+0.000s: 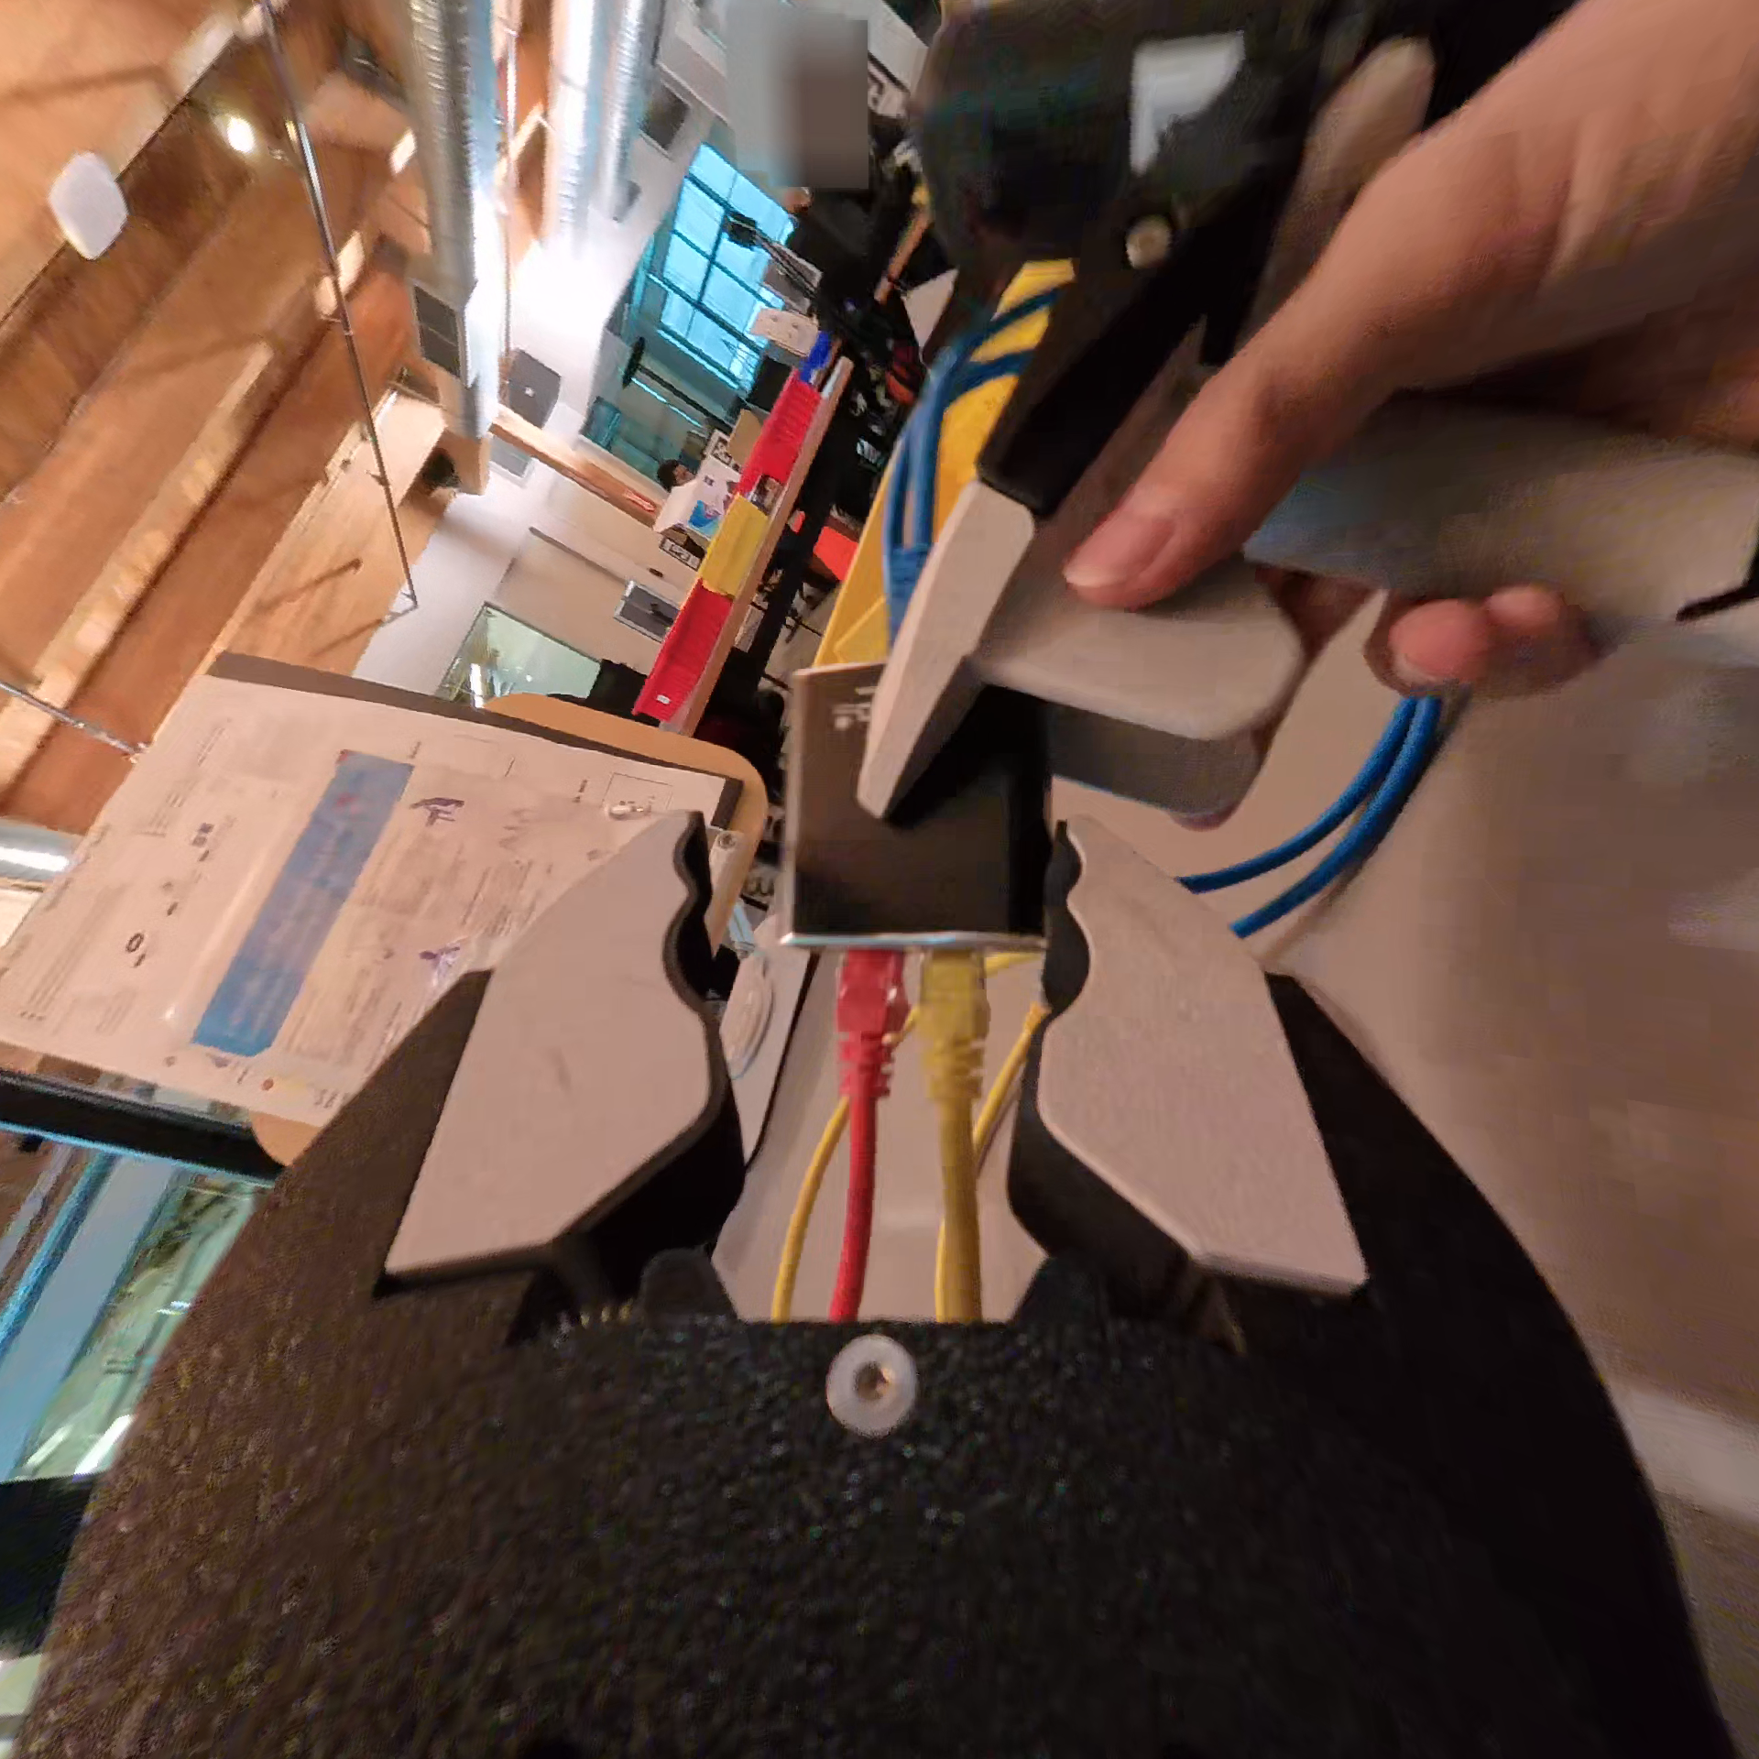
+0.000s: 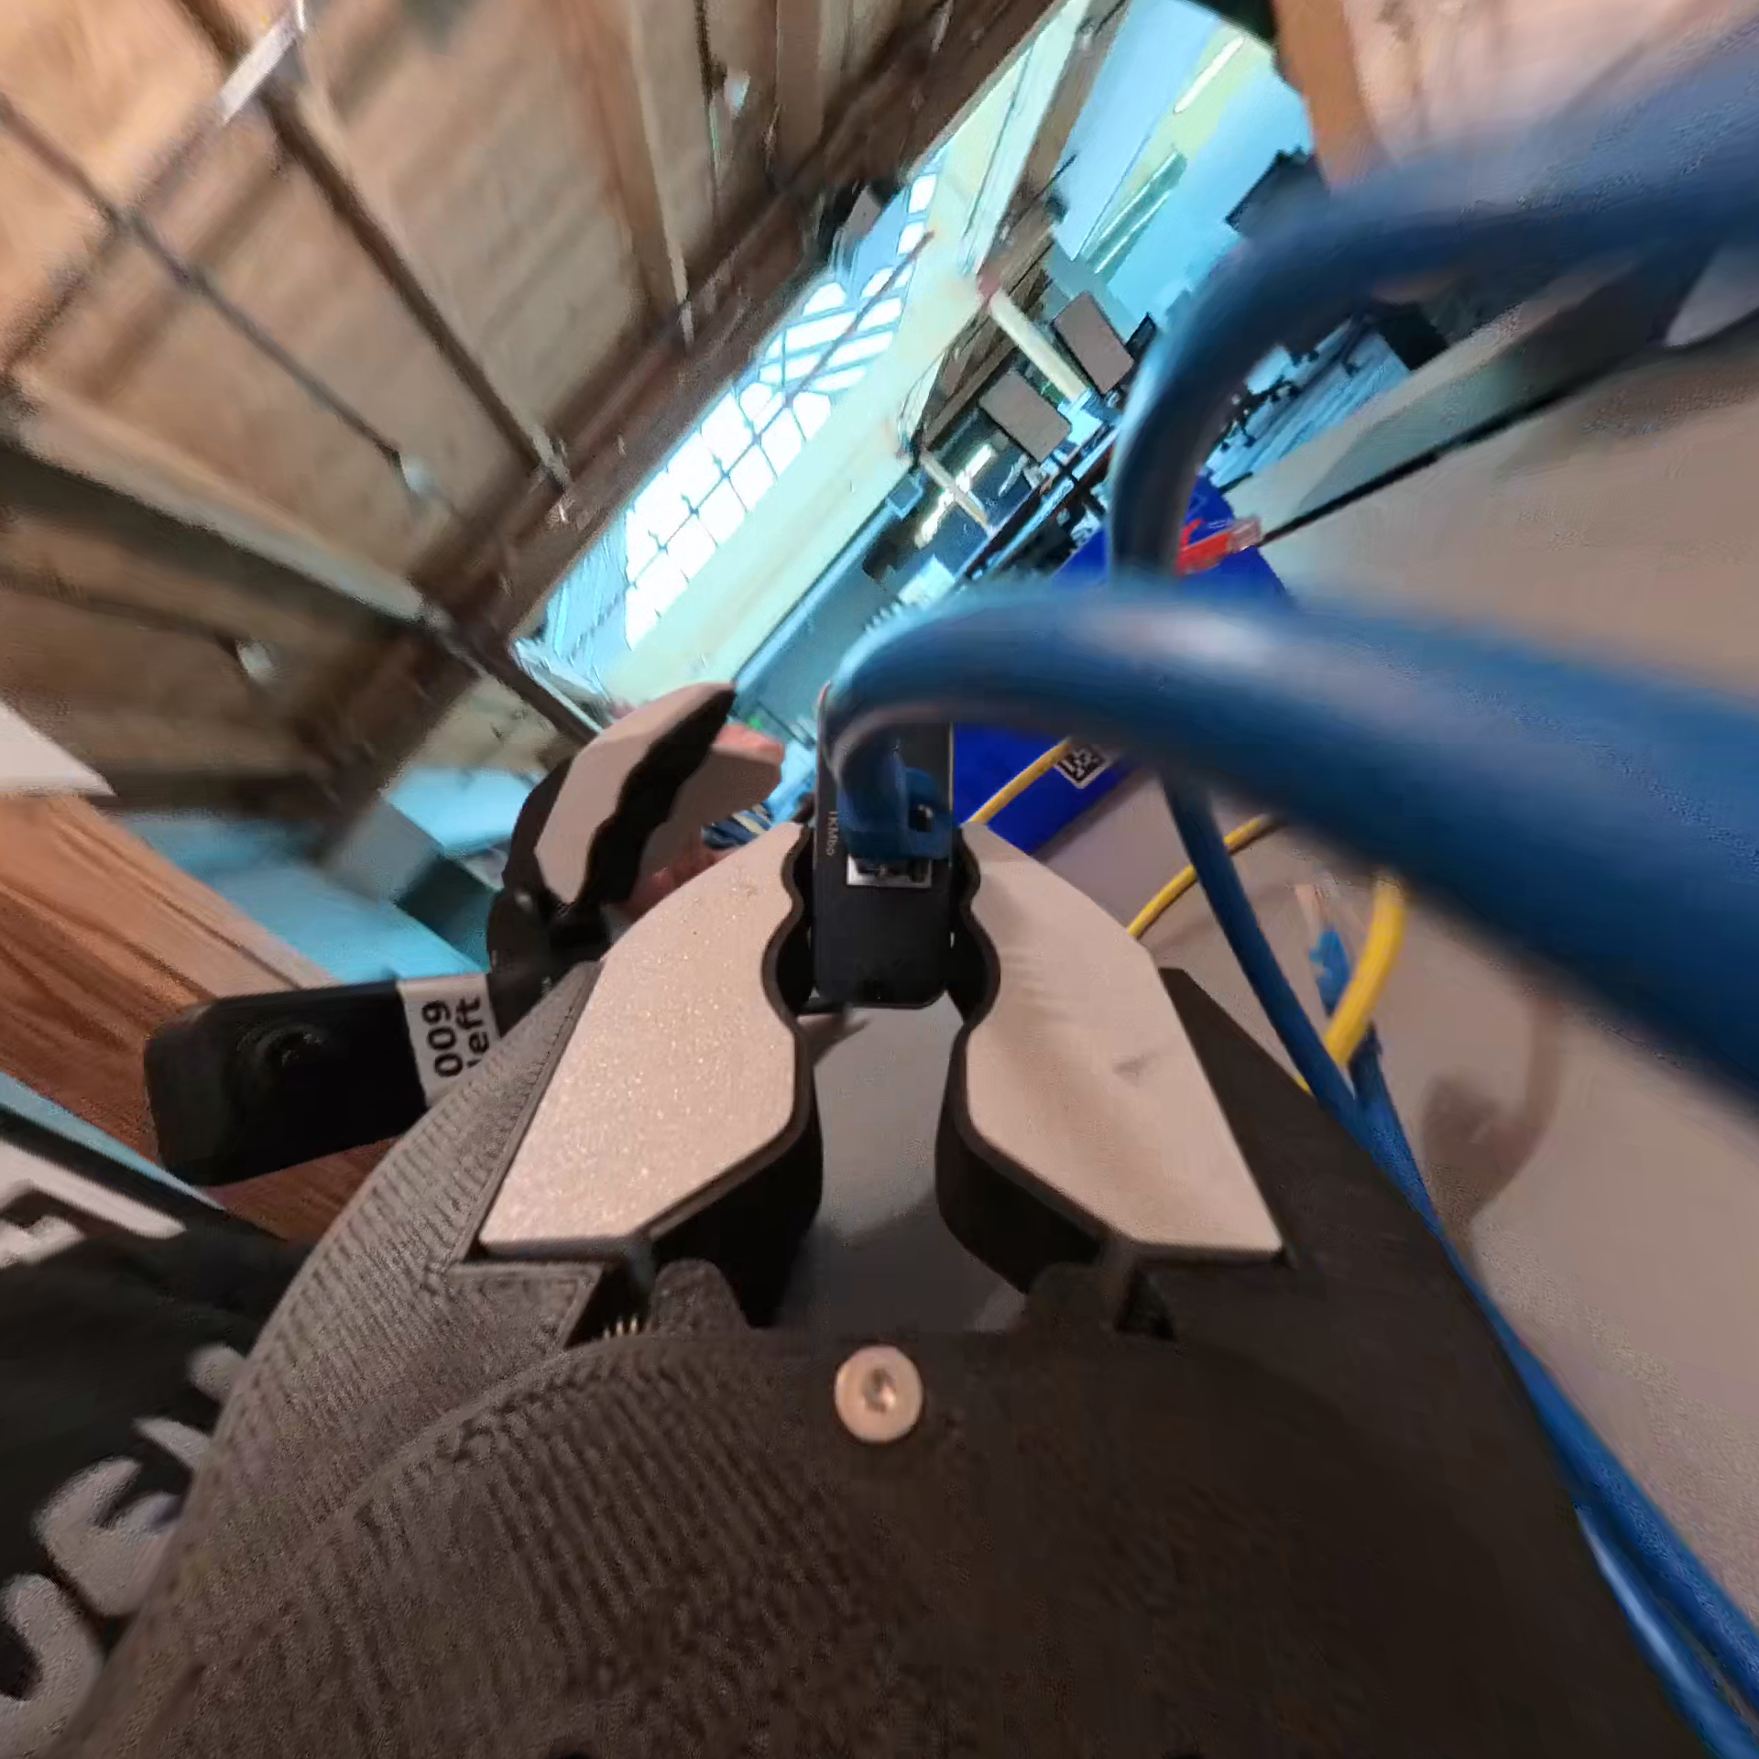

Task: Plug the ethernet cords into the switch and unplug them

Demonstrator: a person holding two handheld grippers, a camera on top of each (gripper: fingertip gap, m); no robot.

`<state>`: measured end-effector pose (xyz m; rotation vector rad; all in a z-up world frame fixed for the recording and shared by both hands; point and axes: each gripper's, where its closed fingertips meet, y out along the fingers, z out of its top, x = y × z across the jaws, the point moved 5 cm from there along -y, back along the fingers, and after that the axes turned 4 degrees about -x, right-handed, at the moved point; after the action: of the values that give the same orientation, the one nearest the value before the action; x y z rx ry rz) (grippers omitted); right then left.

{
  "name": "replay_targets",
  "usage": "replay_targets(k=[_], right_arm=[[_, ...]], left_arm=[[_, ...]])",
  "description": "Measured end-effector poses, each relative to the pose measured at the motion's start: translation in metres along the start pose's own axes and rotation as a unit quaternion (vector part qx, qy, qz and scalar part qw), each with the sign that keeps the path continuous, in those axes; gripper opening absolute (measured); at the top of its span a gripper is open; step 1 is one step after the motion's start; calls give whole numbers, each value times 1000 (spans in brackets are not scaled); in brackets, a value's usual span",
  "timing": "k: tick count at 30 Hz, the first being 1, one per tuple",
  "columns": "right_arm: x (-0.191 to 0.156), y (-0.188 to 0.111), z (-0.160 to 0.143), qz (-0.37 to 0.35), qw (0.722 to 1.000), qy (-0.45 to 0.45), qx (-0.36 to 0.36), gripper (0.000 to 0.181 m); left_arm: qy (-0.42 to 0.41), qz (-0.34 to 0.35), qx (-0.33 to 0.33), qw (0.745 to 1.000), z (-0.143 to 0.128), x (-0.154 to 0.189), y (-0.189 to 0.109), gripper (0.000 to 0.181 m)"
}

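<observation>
The black switch [image 1: 904,857] is held up off the white table. My right gripper [image 2: 880,876] is shut on its body. A blue cord [image 2: 1237,714] has its plug [image 2: 885,809] in a port on the switch face [image 2: 880,952]. In the left wrist view a red cord [image 1: 866,1028] and a yellow cord [image 1: 952,1028] are plugged into the switch's near edge. My left gripper [image 1: 880,914] is open, its fingers on either side of these two plugs and touching neither. A right gripper finger [image 1: 952,647] presses on the switch from above.
A person's hand [image 1: 1428,333] holds the right gripper. A laminated sheet on a tan board [image 1: 333,885] stands at the left. Blue cord loops [image 1: 1333,838] lie on the white table [image 1: 1523,1142]. A yellow container [image 1: 952,428] and a blue bin [image 2: 1028,761] sit behind.
</observation>
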<state>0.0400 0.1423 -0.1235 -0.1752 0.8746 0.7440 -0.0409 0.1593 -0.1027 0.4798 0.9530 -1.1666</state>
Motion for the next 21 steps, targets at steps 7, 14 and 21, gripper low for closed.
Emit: replay_targets(k=[7, 14, 21], right_arm=[[1, -9, -2, 30, 991, 125, 47, 24], [-4, -6, -17, 47, 970, 210, 117, 25], [1, -5, -23, 41, 959, 243, 140, 26]], left_arm=[[-170, -128, 60, 975, 15, -11, -31, 66], [-242, -144, 100, 954, -15, 0, -19, 66], [-247, -162, 124, 947, -24, 19, -8, 58]])
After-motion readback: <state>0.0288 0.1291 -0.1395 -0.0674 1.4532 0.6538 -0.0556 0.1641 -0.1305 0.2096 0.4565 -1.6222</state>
